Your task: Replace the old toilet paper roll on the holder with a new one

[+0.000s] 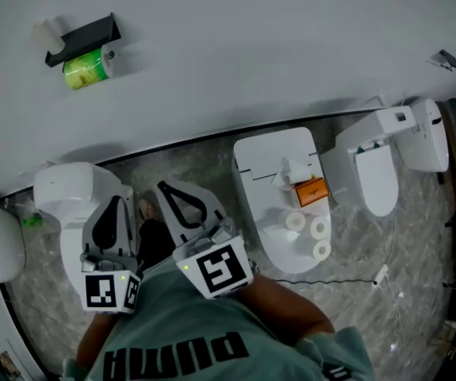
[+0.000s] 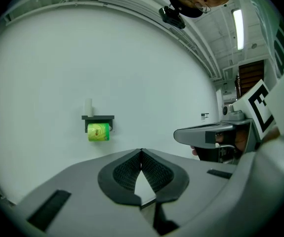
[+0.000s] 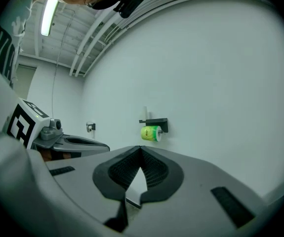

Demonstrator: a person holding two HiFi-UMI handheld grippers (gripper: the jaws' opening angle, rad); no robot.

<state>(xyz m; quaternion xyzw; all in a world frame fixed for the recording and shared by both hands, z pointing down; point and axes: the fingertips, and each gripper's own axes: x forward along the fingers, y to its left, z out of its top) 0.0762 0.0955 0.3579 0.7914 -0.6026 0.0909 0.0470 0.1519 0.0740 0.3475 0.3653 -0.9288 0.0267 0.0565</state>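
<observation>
Head view: a green-wrapped toilet paper roll (image 1: 85,68) is hanging under a black holder (image 1: 83,36) on the white wall (image 1: 251,46), well apart from both grippers. The left gripper (image 1: 118,202) and the right gripper (image 1: 164,187) are pointing toward that wall side by side, close to the person's chest. Three white rolls (image 1: 319,228) and an orange box (image 1: 310,191) are lying on the closed lid of a white toilet (image 1: 275,153), which is standing on the marbled floor (image 1: 370,252). Further toilets are standing to either side. Left gripper view: the fingers (image 2: 127,172) are meeting tip to tip with nothing between them. The green-wrapped toilet paper roll (image 2: 98,132) is hanging beneath the black holder (image 2: 98,117), well ahead and left of the fingers' line. The right gripper (image 2: 181,134) is showing at the right. Right gripper view: the fingers (image 3: 154,172) are likewise pressing together, empty. The green-wrapped toilet paper roll (image 3: 150,133) is hanging under the black holder (image 3: 156,122), ahead and just right of the fingertips. The left gripper (image 3: 100,145) is showing at the left.
</observation>
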